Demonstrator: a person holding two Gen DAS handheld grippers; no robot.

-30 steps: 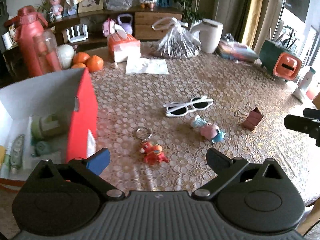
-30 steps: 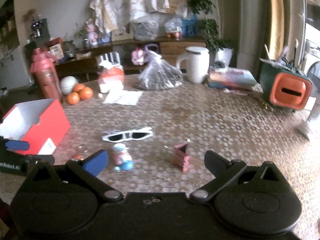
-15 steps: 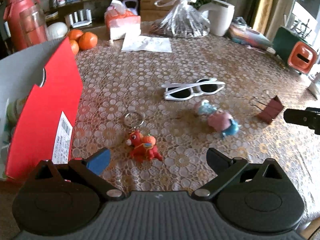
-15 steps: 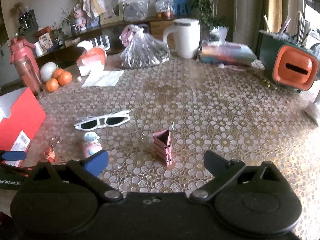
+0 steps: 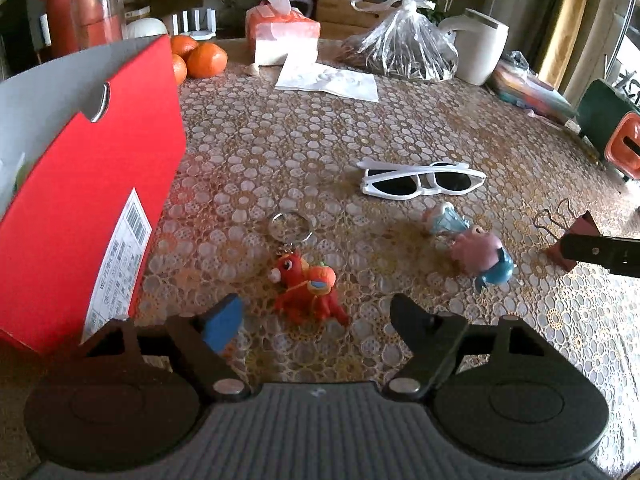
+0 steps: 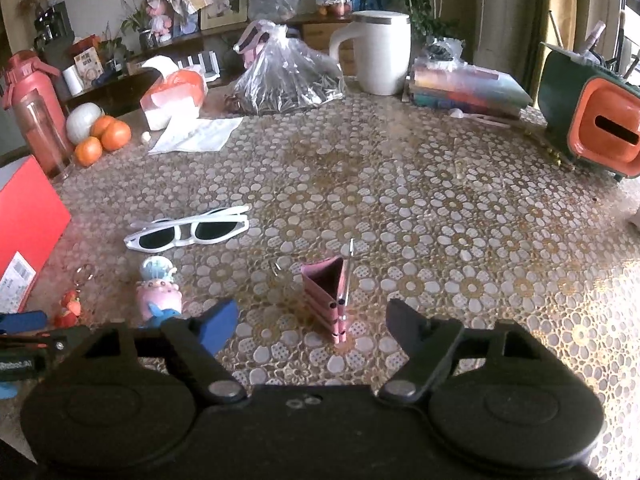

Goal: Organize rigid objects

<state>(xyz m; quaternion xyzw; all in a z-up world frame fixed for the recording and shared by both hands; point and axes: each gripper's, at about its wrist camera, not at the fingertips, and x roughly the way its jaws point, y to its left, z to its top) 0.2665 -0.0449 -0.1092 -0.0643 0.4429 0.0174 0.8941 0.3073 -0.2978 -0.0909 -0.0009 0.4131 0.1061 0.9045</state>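
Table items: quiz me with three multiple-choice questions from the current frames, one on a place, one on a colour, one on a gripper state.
1. What lies right ahead between the left gripper fingers?
A. sunglasses
B. red keychain toy
C. binder clip

2. What colour is the frame of the sunglasses?
A. white
B. black
C. red

3. How does the right gripper stand?
A. shut on the clip
B. shut, empty
C. open

Answers: 1 B, the red keychain toy lies just beyond the fingertips; 2 A, white frame with dark lenses; 3 C, fingers spread with the pink binder clip untouched ahead.
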